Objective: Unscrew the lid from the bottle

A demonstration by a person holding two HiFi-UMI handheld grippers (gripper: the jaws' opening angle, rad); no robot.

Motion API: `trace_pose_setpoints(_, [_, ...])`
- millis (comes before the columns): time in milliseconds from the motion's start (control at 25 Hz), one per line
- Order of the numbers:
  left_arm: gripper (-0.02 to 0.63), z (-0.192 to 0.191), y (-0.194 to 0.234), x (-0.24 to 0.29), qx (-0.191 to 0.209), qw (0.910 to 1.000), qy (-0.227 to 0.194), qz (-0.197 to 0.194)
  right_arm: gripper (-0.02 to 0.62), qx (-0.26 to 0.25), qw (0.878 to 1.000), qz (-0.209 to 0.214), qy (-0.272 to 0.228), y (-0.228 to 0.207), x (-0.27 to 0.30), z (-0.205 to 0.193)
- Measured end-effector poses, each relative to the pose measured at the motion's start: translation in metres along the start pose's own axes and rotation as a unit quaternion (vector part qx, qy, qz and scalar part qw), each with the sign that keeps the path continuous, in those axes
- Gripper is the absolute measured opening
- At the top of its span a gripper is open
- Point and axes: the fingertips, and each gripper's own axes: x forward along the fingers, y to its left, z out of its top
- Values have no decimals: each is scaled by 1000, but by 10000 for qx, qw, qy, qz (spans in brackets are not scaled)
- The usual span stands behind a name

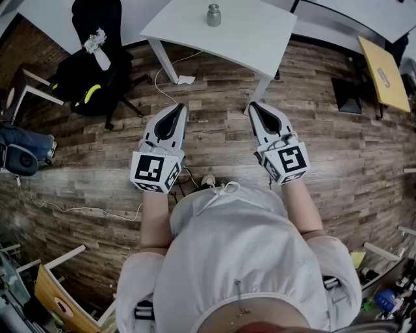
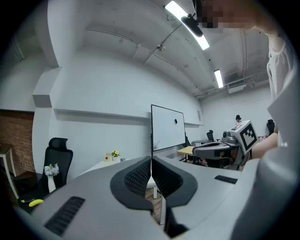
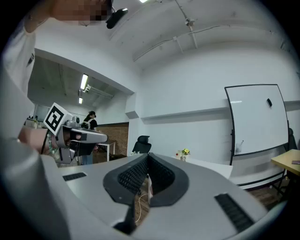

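A small grey metal bottle (image 1: 214, 14) with its lid on stands upright on the white table (image 1: 247, 32), far ahead of me. My left gripper (image 1: 178, 106) and right gripper (image 1: 252, 104) are held side by side over the wooden floor, well short of the table. Both point toward the table. Each gripper's jaws are pressed together with nothing between them, as the left gripper view (image 2: 151, 159) and the right gripper view (image 3: 147, 157) show. The bottle is too small to make out in either gripper view.
A black office chair (image 1: 97, 52) with white flowers (image 1: 96, 42) stands to the table's left. A white cable (image 1: 166, 71) trails over the floor by the table leg (image 1: 162, 58). A yellow table (image 1: 383, 71) is at the far right. A whiteboard (image 2: 168, 127) stands behind.
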Motion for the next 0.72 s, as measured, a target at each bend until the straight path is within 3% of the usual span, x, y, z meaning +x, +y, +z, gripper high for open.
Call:
trace_pose_setpoints(480, [21, -7, 25, 8, -107, 9999, 28, -98, 3, 46, 9999, -83, 60, 4, 24, -4])
trace_pose_setpoints(640, [21, -6, 45, 7, -323, 9993, -182, -69, 5, 216, 9994, -271, 44, 6, 38, -7])
trace_pose_setpoints(680, [23, -6, 54, 5, -427, 9987, -289, -45, 25, 242, 9991, -359, 30, 6, 43, -8])
trace_pose_setpoints(720, [89, -6, 63, 3, -535, 9978, -391, -22, 135, 268, 9988, -409, 11, 6, 49, -9])
